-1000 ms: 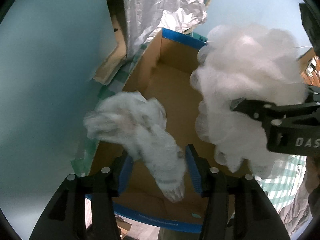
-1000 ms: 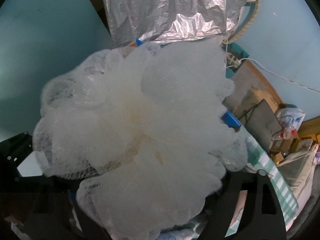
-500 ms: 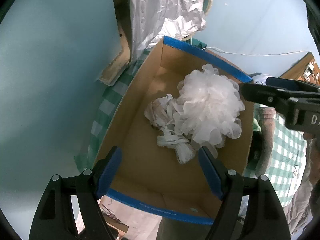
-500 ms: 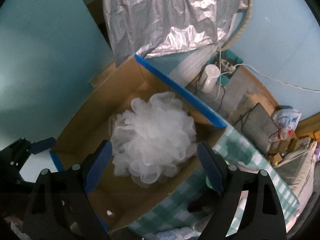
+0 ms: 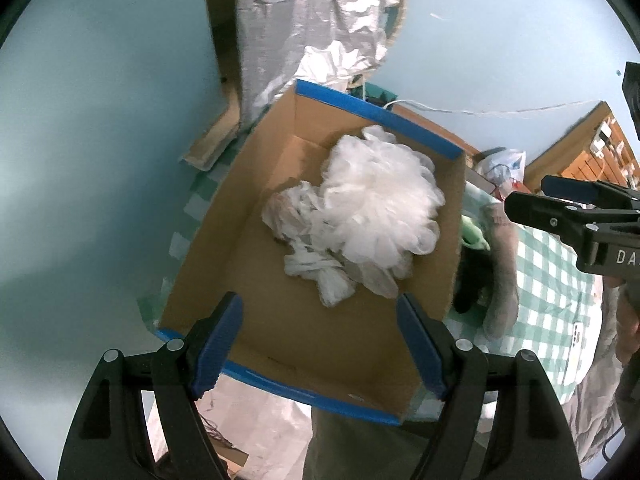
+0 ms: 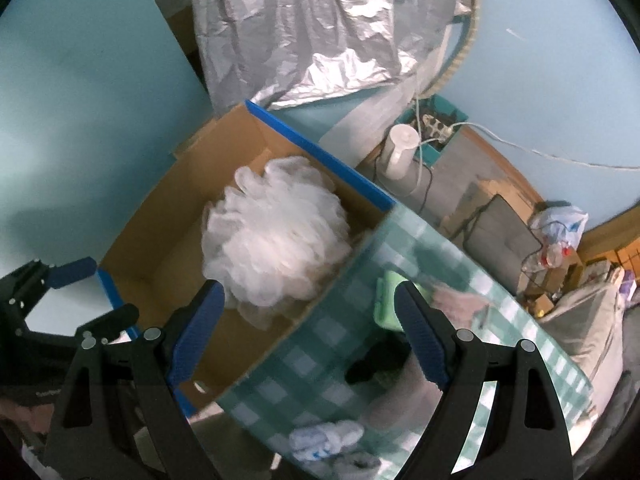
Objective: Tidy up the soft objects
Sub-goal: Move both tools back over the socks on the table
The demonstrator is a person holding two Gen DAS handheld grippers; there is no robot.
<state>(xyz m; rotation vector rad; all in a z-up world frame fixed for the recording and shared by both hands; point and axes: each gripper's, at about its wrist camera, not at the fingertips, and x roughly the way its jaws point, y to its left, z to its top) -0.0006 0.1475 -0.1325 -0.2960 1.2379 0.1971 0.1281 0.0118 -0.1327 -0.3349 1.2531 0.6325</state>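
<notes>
At left, the left gripper (image 5: 320, 344) hangs over the near edge of the cardboard box (image 5: 224, 248), its blue-padded fingers (image 5: 218, 344) spread wide with nothing between them. Inside the box, toward its far right corner, lies the white mesh bath pouf (image 5: 380, 208), touching a crumpled white plastic bag (image 5: 304, 236) just to its near left. Farther right, the right gripper (image 6: 308, 332) hangs over the box's right wall and the green checked tablecloth (image 6: 320, 352), fingers likewise spread and empty, with a pale green item (image 6: 390, 300) and a dark object (image 6: 380, 360) lying on the cloth beside the box.
</notes>
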